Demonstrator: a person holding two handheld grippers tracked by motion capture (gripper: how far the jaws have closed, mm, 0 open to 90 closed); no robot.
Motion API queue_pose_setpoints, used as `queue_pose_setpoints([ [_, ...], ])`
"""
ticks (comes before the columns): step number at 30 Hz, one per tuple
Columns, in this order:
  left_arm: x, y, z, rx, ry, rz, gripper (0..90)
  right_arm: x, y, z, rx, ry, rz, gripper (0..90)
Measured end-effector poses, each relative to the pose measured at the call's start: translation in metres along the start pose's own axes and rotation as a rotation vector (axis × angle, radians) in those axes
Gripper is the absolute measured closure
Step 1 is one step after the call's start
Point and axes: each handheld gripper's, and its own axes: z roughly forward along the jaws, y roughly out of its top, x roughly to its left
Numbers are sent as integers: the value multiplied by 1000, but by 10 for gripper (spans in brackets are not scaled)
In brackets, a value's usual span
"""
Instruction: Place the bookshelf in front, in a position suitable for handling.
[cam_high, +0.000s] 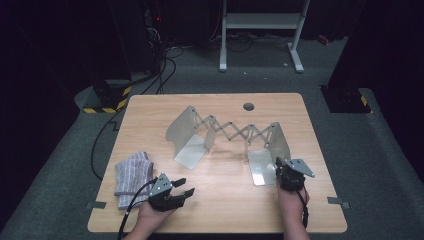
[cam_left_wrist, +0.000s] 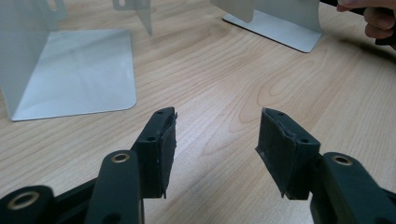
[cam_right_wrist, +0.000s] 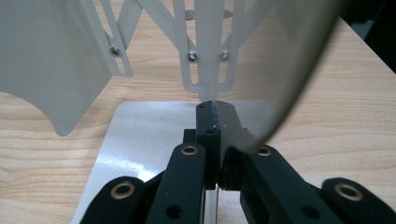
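Bookend rack (cam_high: 227, 137), expandable, metal, standing on table (cam_high: 150, 112).
Right gripper (cam_right_wrist: 212, 109) is clamping its upright end plate (cam_right_wrist: 289, 70); left gripper (cam_left_wrist: 215, 140) is resting apart, empty.

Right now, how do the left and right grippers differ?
The left gripper has its jaws apart with nothing between them, while the right gripper has its jaws shut on the right end plate of the expandable metal bookend. The left sits near the striped cloth, away from the bookend; the right is at it. Both are black and hand-held.

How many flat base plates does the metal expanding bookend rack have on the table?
2: the left base plate lies near the striped cloth; the right base plate lies beside the right gripper, shut on its upright panel.
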Motion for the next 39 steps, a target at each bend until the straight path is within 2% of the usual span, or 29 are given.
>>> queue_pose_setpoints([
  [2,1,0,-1,-3,3,-4,464,0,0,1,-3,0,-2,891],
  [3,3,0,-3,-4,24,-7,464,1,0,2,-6,1,-2,888],
  [4,3,0,-3,-4,24,-7,464,1,0,2,-6,1,-2,888],
  [8,11,0,-12,-24,73,-36,470,6,1,6,-12,7,-3,862],
  [9,17,1,-17,-32,102,-51,472,8,2,7,-15,12,-6,850],
  [10,17,1,-17,-32,102,-51,474,8,2,7,-15,12,-6,850],
  [12,24,0,-23,-40,119,-71,478,14,2,10,-12,30,-12,797],
  [14,32,1,-29,-51,144,-84,479,25,2,14,0,38,-49,707],
  [15,32,1,-29,-51,144,-84,480,25,2,14,0,38,-49,707],
  [18,39,3,-34,-59,180,-83,484,35,2,15,11,51,-71,612],
  [20,43,6,-35,-63,200,-86,484,35,2,15,13,54,-73,605],
  [24,51,16,-30,-58,237,-89,488,37,1,9,2,51,-90,602],
  [28,62,36,-19,-64,284,-66,499,37,1,8,4,56,-88,602],
  [29,62,36,-19,-64,284,-66,499,37,1,8,4,56,-88,602],
  [31,70,45,-12,-77,292,-85,504,36,1,8,3,55,-86,604],
  [34,78,57,-3,-80,307,-85,526,34,1,7,-2,54,-81,615],
  [35,83,65,5,-78,305,-82,548,33,1,6,-2,57,-80,630],
  [39,90,76,14,-76,313,-86,637,32,1,5,-8,67,-82,669],
])
